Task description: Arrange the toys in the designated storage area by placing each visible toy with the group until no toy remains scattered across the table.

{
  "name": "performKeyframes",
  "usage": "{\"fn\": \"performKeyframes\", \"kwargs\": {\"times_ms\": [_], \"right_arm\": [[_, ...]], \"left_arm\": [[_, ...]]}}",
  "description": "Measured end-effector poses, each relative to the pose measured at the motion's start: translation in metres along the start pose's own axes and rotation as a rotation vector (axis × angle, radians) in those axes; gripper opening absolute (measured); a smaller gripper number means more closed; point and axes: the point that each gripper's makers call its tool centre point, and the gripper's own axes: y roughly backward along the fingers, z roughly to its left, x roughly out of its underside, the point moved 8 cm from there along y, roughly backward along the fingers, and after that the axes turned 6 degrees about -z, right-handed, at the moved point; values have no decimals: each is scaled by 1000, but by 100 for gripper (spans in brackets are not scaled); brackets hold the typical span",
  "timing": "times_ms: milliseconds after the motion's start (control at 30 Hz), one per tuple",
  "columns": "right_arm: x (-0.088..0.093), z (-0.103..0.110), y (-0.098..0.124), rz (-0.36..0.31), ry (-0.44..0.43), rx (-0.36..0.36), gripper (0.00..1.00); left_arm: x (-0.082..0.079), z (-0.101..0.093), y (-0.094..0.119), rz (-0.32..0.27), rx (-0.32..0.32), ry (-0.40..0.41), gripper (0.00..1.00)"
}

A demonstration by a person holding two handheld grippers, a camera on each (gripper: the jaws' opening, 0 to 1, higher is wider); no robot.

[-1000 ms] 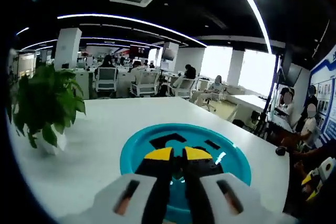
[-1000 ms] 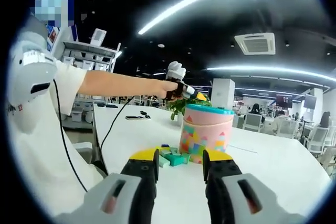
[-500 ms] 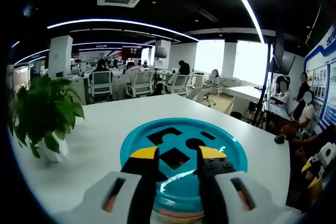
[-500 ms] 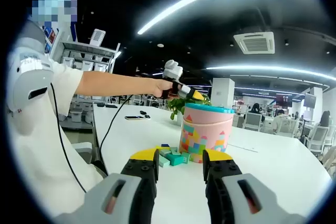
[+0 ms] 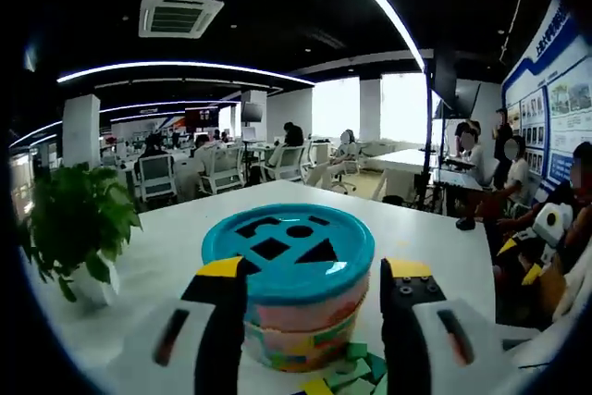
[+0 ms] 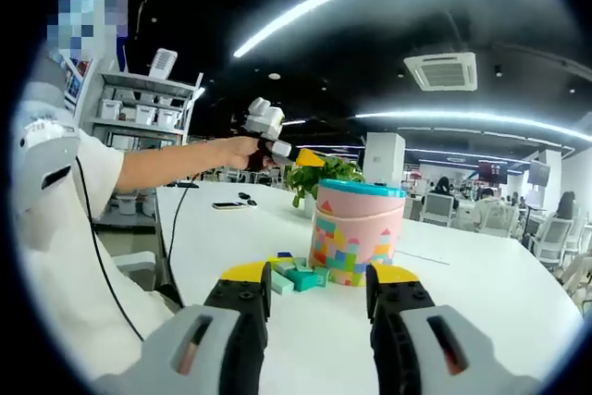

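Left gripper view has the left gripper [image 5: 314, 289] with jaws spread and empty, straddling the bucket [image 5: 294, 295]; blocks [image 6: 298, 274] lie on the table [image 6: 481, 293] at its base. The right gripper [image 6: 317, 286], also spread and empty, points at them. A careless descent could knock the bucket or scatter the blocks.

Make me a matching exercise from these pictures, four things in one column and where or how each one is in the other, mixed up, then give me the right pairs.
Things
1. lid
2. plant
3. blocks
4. left gripper

Places or states
A. loose on the table at the bucket's foot
B. open, with nothing between its jaws
C. on top of the bucket, with shape holes cut in it
D. in a white pot on the table

Pairs: 1-C, 2-D, 3-A, 4-B
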Motion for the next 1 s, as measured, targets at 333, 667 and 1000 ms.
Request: {"fn": "performKeyframes", "kwargs": {"times_ms": [333,667,1000], "right_arm": [[2,4,-4,22,29,-8,43],[2,7,-6,29,63,-15,42],[2,2,-3,27,83,14,39]], "left_arm": [[36,-34,60,-60,1,7,58],[72,-35,93,-19,-71,-52,56],[105,-34,92,29,-99,-65,55]]}}
